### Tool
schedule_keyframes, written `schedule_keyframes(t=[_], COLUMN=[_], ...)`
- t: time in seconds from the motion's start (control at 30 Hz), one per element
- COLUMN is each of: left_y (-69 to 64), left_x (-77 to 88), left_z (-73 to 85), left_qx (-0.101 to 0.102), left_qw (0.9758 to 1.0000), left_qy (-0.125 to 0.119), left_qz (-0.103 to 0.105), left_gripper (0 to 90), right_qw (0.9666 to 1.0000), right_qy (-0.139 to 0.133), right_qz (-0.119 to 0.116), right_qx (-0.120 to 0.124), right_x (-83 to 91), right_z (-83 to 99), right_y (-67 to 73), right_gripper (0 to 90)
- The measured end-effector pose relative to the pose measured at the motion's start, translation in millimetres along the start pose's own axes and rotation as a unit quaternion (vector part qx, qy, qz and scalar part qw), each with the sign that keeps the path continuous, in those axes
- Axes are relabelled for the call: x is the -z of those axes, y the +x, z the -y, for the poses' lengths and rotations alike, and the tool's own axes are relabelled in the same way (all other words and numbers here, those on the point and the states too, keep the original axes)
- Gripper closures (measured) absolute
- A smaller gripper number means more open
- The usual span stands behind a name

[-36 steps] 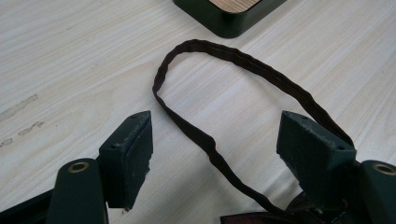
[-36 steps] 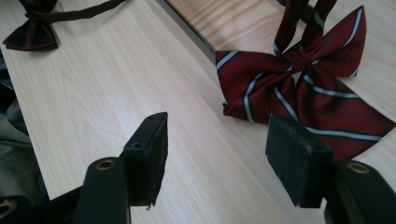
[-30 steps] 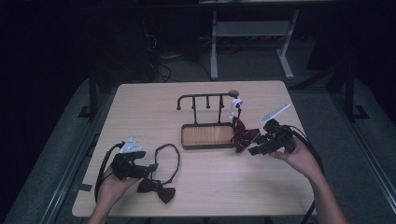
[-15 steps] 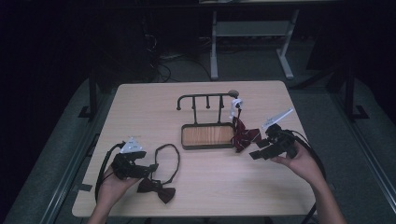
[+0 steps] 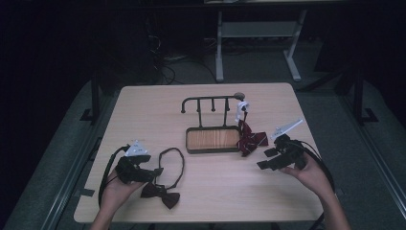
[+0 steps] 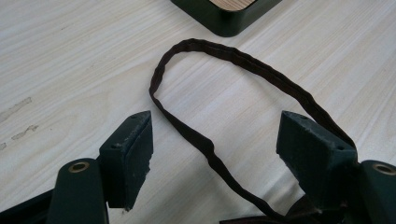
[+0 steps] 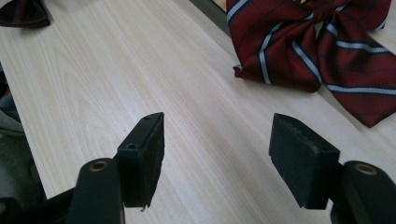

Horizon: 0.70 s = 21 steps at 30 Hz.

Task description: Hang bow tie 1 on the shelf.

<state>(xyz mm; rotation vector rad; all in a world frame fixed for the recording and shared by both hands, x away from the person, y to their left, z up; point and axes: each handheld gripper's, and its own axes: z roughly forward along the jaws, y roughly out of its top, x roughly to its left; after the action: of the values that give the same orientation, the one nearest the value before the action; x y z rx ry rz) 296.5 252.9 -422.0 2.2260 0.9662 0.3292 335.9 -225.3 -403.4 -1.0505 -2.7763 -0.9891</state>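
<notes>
- My right gripper point(image 5: 268, 159) sits at about 4 o'clock on the table point(image 5: 143, 110), jaws spread wide with bare wood between them; it has hold of nothing.
- Its jaws have just been opening a little further, and the gap between them is free.
- The striped red bow tie point(image 5: 250, 140) lies just beyond those jaws, at roughly 1 o'clock in the right gripper view point(image 7: 308, 51), hanging from the rack's end peg against the tray's right edge.
- Its wings spread across, and its white strap runs up toward 12 o'clock to the peg.
- My left gripper point(image 5: 154, 172) rests at 8 o'clock, jaws wide apart over the strap, gripping nothing.
- The dark bow tie point(image 5: 160, 194) lies at 7 o'clock just below it, long axis slanting from 10 to 4 o'clock; its strap loop point(image 6: 224, 56) reaches up toward 12.
- The wood-bottomed tray point(image 5: 212, 139) with its black peg rack point(image 5: 210, 100) stands at the centre, between the two ties.
</notes>
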Motion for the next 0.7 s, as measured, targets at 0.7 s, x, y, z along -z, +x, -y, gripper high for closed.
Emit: schedule_keyframes(t=[0.7], left_y=[4.2], left_x=[-7.5], left_z=[-16.1], left_qx=[-0.021], left_qw=[0.9996], left_qy=[0.02], left_qz=[0.005], left_gripper=[34.2], right_qw=[0.9999], right_qy=[-0.001], right_qz=[0.005], right_qx=[-0.014], right_x=[-0.5], right_z=[22.2], right_y=[2.8], right_gripper=[35.0])
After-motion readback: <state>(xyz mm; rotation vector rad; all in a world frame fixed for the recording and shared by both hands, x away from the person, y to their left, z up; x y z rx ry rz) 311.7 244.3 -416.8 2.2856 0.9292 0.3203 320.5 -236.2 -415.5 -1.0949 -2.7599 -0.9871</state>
